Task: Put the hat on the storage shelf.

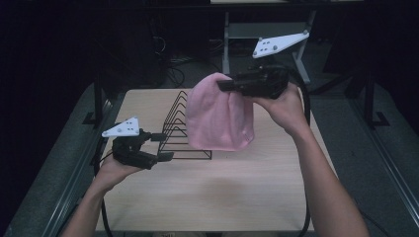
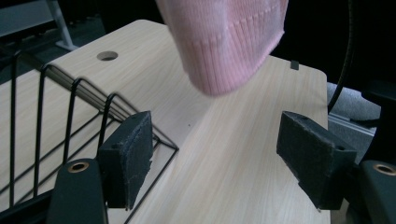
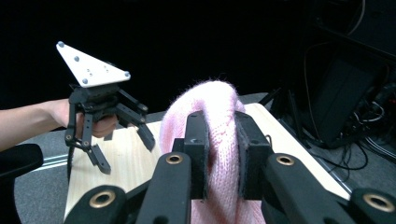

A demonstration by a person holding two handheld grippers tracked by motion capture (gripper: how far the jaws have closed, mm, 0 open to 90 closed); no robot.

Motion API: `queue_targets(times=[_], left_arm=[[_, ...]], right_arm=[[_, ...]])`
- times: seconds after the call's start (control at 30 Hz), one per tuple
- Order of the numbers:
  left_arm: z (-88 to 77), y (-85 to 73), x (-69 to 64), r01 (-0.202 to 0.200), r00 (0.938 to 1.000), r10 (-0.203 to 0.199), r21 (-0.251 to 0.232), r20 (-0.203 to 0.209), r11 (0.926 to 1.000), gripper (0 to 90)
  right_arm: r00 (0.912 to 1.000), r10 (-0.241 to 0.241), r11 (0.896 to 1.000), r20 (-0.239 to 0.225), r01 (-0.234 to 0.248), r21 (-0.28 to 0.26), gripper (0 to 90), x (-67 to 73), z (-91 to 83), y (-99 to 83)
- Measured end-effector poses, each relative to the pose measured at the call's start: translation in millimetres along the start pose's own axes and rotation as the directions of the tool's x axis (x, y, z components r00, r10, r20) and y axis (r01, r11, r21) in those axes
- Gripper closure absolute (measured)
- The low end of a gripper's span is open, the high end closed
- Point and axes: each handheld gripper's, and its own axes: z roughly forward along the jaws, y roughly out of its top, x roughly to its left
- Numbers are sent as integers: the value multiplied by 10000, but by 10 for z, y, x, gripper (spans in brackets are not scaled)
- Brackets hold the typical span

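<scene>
A pink knitted hat (image 1: 217, 116) hangs in the air above the table, its ribbed brim pointing down. My right gripper (image 1: 223, 86) is shut on the hat's crown (image 3: 219, 140), which bulges up between the two black pads (image 3: 196, 154). The hat's brim (image 2: 233, 51) dangles beyond my left gripper (image 2: 215, 158). That left gripper (image 1: 162, 146) stands open with nothing between its fingers, low over the table's left side, close to the black wire rack (image 1: 180, 128). Its left pad (image 2: 128, 156) sits just in front of the rack's corner.
The wire rack (image 2: 56, 116) has several upright loops and stands on the light wooden table (image 1: 212, 192). A round hole (image 2: 107, 55) is cut in the tabletop. A metal frame (image 1: 257, 34) and cables lie on the dark floor behind.
</scene>
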Motion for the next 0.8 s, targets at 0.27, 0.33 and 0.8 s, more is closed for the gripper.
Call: queue_targets(times=[0.27, 0.33, 0.8], left_arm=[[112, 109, 37, -40, 9990, 37, 62, 446, 10000, 271], [140, 119, 59, 69, 9982, -70, 20, 602, 10000, 295], [252, 183, 221, 367, 9902, -397, 250, 1341, 9990, 637]], right_arm=[[9992, -271, 9996, -305, 268, -84, 770, 70, 92, 74], [9988, -297, 9995, -399, 294, -61, 770, 78, 116, 83], [9975, -428, 9989, -569, 418, -196, 770, 41, 188, 144]])
